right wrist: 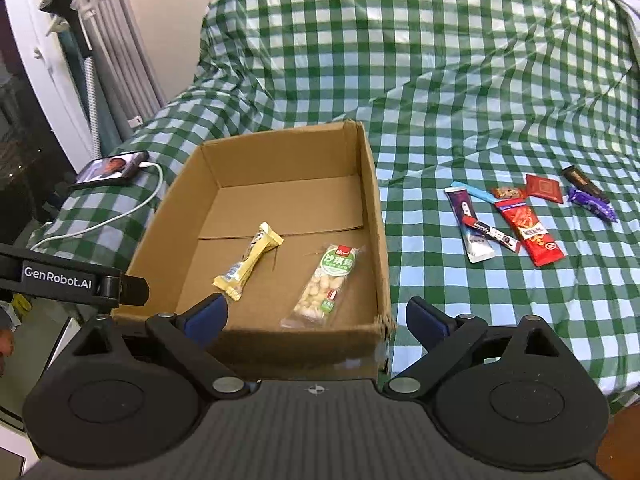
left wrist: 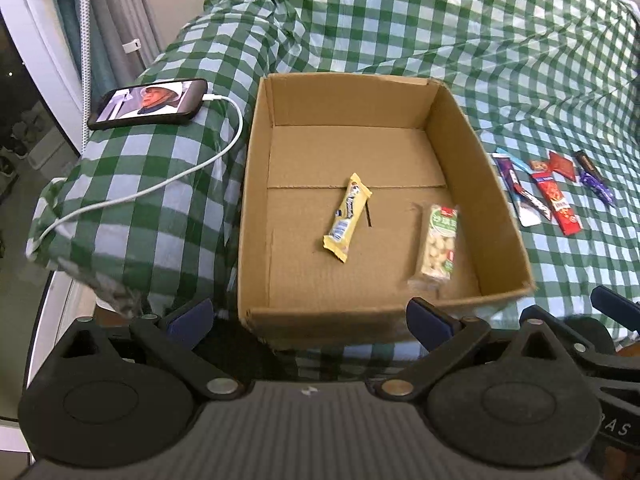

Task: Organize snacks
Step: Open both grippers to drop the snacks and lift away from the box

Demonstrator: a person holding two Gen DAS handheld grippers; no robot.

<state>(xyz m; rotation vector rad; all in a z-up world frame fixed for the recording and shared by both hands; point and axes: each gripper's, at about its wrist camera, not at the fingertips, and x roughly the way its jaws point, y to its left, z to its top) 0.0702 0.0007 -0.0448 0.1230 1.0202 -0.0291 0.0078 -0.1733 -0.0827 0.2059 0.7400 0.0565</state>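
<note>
- hovering both grippers, left gripper [left wrist: 310, 316] and right gripper [right wrist: 316, 316], fingers apart, empty.
- your right is nearer the loose snacks [right wrist: 524, 220], right of the box [right wrist: 376, 216]; red bar's [right wrist: 530, 232] long axis runs away from you.

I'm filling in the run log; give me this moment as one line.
left tool: open, empty | right tool: open, empty | cardboard box: yellow bar, nut pack | remaining snacks: on cloth

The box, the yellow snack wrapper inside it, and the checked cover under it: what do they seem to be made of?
The box: plain brown cardboard, matte, with a folded flap seam and a frayed corner.
The yellow wrapper: probably plastic film, slightly glossy, with crimped ends.
The checked cover: green and white, creased in soft folds with some sheen; it could be woven cloth or thin plastic sheet, the look leaves it open.
</note>
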